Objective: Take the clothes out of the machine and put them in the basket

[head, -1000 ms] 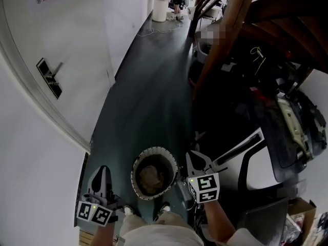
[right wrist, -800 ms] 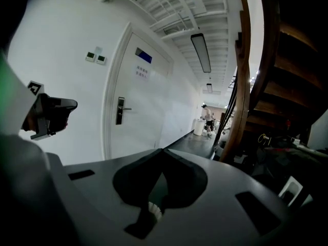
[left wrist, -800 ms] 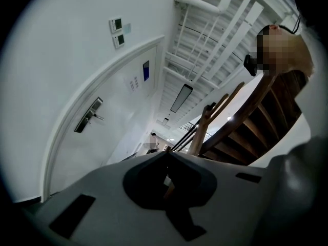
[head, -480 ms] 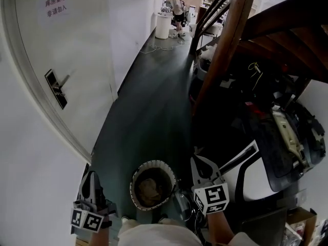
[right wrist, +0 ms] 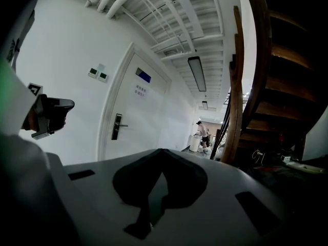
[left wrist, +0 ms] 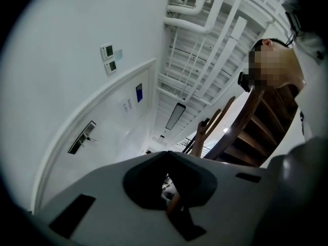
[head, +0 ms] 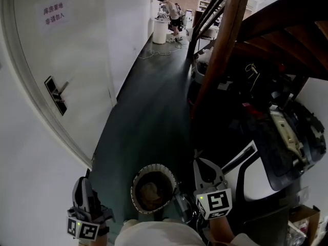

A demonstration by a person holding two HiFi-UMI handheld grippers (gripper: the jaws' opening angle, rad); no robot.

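One dark green floor (head: 148, 101) runs down the corridor. One white door (head: 36, 50), with a single handle plate (head: 55, 94), stands on its left, and one brown wooden staircase (head: 277, 29) rises on its right. One round basket (head: 134, 181) with a pale rim stands on the floor just ahead of the person's feet. In it lies one crumpled tan piece of clothing (head: 150, 192), the only garment that can be made out. At the far end of the corridor one person (head: 167, 9) stands beside one white bin (head: 160, 31). There are two grippers, one on each side of the basket and clear of it. The left gripper (head: 82, 182) is near the wall and the right gripper (head: 203, 166) is by the basket's right edge. Each carries one marker cube. In its own view the left gripper (left wrist: 166, 154) is clenched, its jaw tips meeting with nothing between them. The right gripper (right wrist: 163, 150) is clenched and empty as well. Compared with a second ago, the left gripper sits lower and further left in the head view, and the right one slightly lower. The distant person, then cut off at the top edge, now shows whole. The basket and its cloth lie as before, and both pairs of jaws remain closed.
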